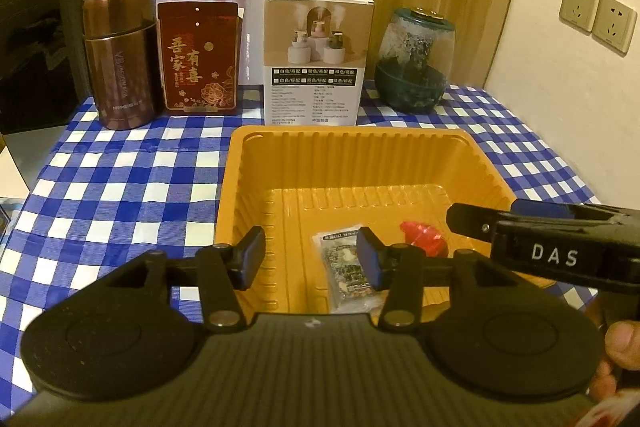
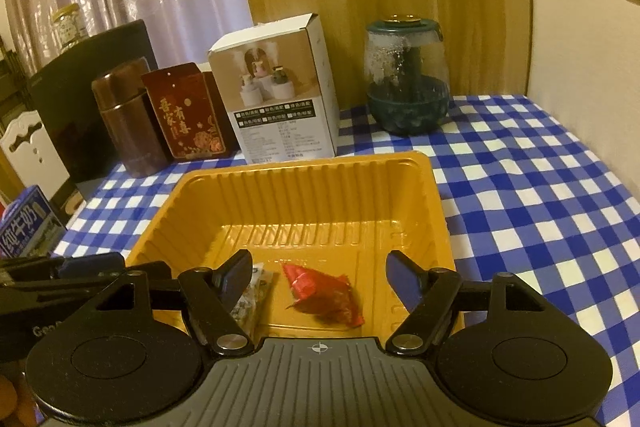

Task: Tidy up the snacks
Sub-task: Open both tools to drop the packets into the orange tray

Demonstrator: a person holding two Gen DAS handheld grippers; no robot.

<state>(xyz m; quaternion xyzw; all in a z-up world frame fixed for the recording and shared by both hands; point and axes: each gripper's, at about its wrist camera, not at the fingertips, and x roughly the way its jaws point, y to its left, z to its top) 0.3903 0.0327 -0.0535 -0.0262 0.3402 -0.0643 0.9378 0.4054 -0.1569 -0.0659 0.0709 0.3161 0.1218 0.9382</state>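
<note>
An orange plastic tray [image 1: 352, 155] sits on the blue checked tablecloth; it also shows in the right wrist view [image 2: 304, 183]. In it lie a grey-green snack packet [image 1: 344, 267] and a red wrapped snack [image 1: 424, 239]. In the right wrist view the red snack [image 2: 324, 293] lies between the fingers and the packet [image 2: 250, 301] is half hidden by the left finger. My left gripper [image 1: 310, 257] is open and empty above the tray's near side. My right gripper [image 2: 318, 279] is open and empty above the red snack; its body [image 1: 552, 247] enters the left wrist view from the right.
Along the back stand a brown tin [image 1: 120, 59], a red gift box [image 1: 198, 59], a white carton [image 1: 316, 55] and a glass-domed green jar [image 1: 414, 59]. A milk carton [image 2: 28, 223] stands at the left. The wall with sockets [image 1: 596, 15] is on the right.
</note>
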